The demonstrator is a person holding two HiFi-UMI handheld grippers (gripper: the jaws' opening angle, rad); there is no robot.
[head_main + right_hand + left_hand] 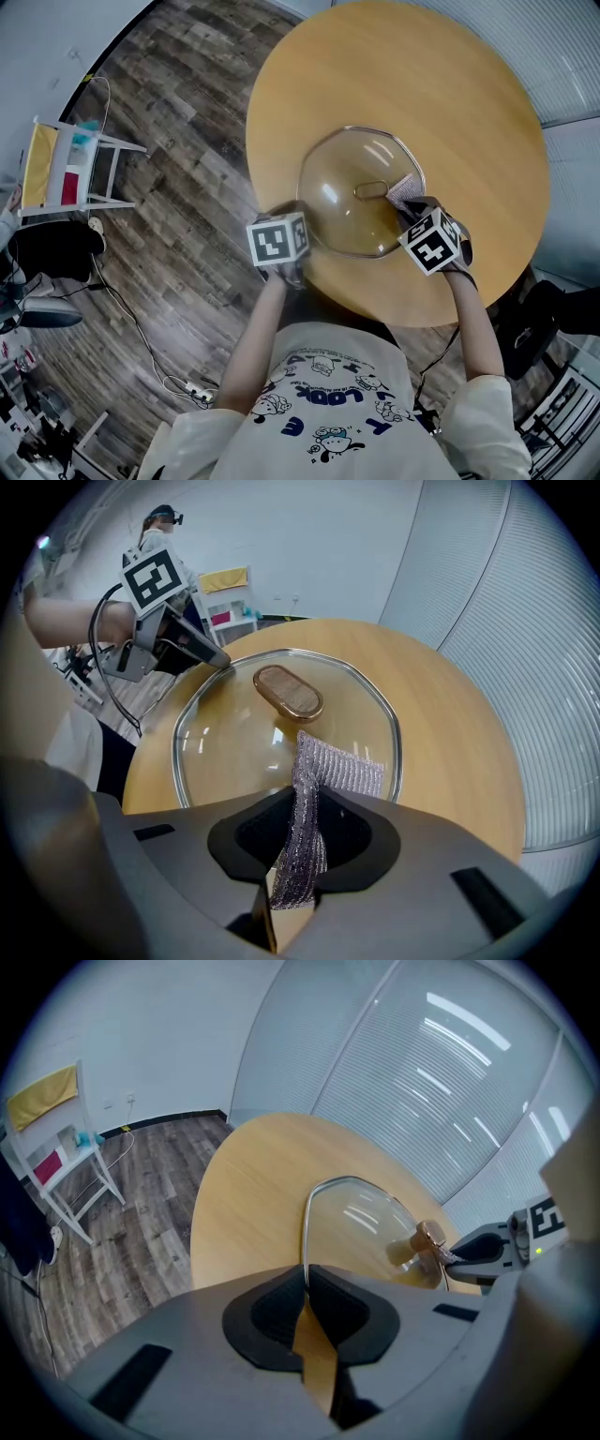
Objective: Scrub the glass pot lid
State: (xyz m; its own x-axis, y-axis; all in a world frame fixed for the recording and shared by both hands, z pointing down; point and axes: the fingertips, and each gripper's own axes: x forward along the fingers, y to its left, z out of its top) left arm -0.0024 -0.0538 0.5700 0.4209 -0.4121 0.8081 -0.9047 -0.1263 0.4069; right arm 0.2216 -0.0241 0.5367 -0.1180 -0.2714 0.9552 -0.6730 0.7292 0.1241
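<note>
Item: glass pot lid, metal-rimmed, domed side up, laid on the round wooden table near the edge closest to the person; an oval wood-coloured knob is set on top. The rim is clamped at its near left side by the left gripper, jaws closed on the metal edge. A silver mesh scouring cloth is pinched between the closed jaws of the right gripper, its free end laid on the glass just beside the knob. Recorded on the wood-pattern floor, well apart from the table: a white rack hung with a yellow cloth
</note>
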